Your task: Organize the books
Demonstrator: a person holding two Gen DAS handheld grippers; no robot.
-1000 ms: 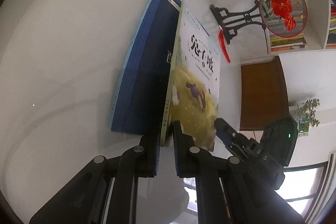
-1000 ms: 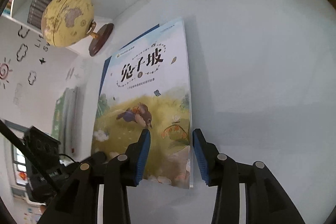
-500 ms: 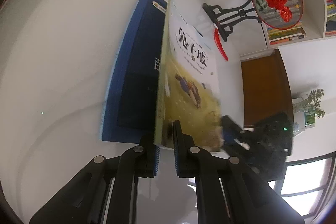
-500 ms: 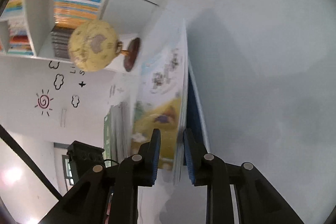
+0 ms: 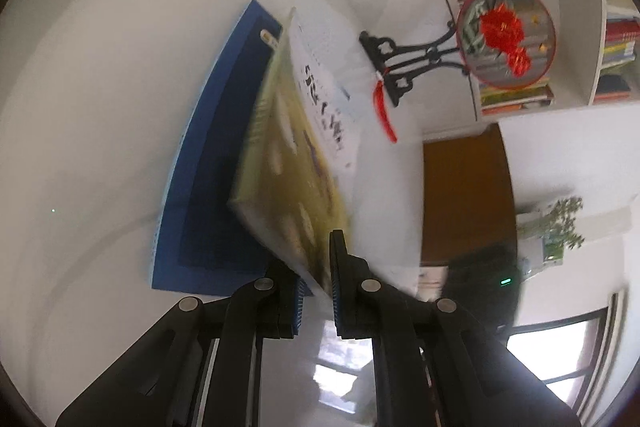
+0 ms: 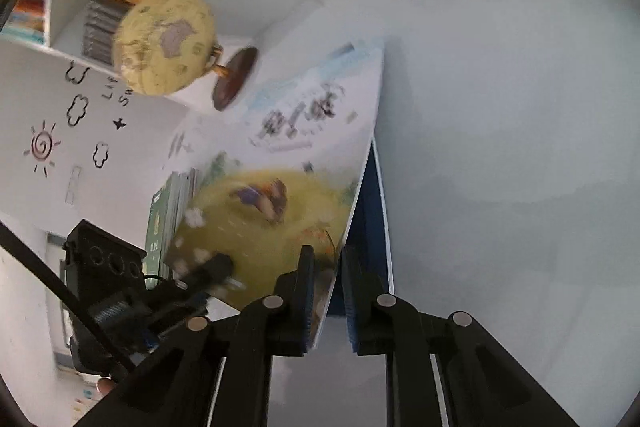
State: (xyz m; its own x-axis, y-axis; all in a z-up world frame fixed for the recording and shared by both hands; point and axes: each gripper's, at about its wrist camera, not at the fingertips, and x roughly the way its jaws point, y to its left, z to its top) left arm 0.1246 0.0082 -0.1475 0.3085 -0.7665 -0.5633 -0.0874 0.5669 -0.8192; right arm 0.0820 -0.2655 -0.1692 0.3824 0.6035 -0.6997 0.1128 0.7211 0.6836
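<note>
Yellow-covered picture book [image 5: 292,163] was tilted up off the blue book [image 5: 216,163], left gripper [image 5: 316,301] and right gripper [image 6: 326,297] both clamped on its near edge. Risk: thin cover slipping, book flopping toward the globe [image 6: 164,43].

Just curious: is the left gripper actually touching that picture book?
Touching. The left wrist view shows the left gripper clamped on the picture book's lower edge.

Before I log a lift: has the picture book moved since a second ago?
Yes. The picture book has tipped up off the blue book, which still lies flat on the table.
</note>
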